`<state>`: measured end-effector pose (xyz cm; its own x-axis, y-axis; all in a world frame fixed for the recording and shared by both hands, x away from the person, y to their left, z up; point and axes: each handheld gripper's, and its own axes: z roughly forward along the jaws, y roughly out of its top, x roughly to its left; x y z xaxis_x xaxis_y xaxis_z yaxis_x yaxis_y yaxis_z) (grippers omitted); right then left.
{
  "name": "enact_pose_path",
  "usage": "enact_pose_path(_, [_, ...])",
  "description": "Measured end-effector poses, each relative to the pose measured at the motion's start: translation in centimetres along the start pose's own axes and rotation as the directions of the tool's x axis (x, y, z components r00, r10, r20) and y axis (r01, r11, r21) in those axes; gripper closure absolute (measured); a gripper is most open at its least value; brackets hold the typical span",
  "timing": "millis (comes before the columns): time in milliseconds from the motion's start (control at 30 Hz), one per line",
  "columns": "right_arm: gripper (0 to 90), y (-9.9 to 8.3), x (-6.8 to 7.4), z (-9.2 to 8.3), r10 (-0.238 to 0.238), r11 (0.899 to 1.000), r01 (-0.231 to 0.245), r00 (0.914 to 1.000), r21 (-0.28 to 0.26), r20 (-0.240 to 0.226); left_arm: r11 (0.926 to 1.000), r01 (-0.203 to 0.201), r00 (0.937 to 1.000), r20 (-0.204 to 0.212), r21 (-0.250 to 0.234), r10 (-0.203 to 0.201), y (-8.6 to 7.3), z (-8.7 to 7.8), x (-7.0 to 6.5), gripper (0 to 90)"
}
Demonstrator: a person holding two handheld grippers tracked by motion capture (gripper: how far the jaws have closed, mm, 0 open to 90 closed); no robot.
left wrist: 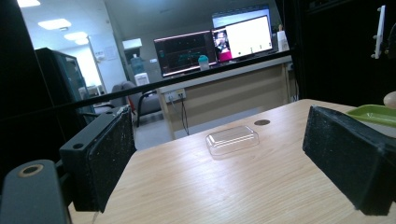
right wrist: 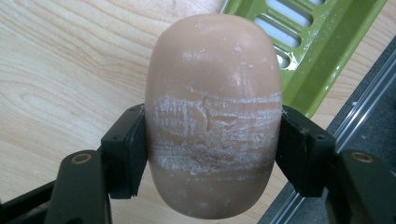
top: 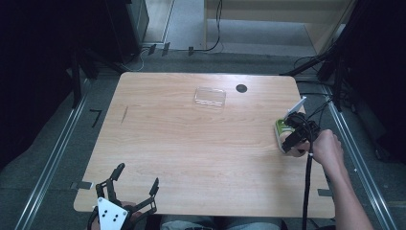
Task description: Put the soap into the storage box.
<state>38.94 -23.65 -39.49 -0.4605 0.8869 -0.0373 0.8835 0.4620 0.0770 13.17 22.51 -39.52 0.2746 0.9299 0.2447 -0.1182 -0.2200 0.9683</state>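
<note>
1. Right tool [right wrist: 212,154] is clamped across the middle of a soap bar [right wrist: 212,116], a pad on each long side. The bar sits just above the worktop [right wrist: 60,60], with the green dish [right wrist: 322,51] at upper right of the right gripper view.
2. In the high view the right tool [top: 293,139] is at the right edge, right beside the dish [top: 279,128]. The clear lid [top: 209,96] lies well apart, upper centre.
3. Left tool [top: 136,184] rests at lower left with its jaws spread wide and nothing between them.
4. The likely step is carrying the soap clear of the dish. Soap is slick and the scuffed band shows where the pads bite, so keep the squeeze steady and avoid any twist.
5. Lift straight, keep the bar level, and move slowly so it does not squirt out.
6. Clear the dish rim before travelling sideways.
</note>
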Motion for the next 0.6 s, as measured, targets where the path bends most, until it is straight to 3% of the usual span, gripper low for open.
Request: enact_pose_path(600, [33.5, 1.4, -1.3, 0.2, 0.048, 0.999, -0.048, 0.9988, -0.011, -0.007, 1.0, 0.0, 1.0, 0.0, 0.001, 0.0, 0.0, 0.0, 0.0, 9.9])
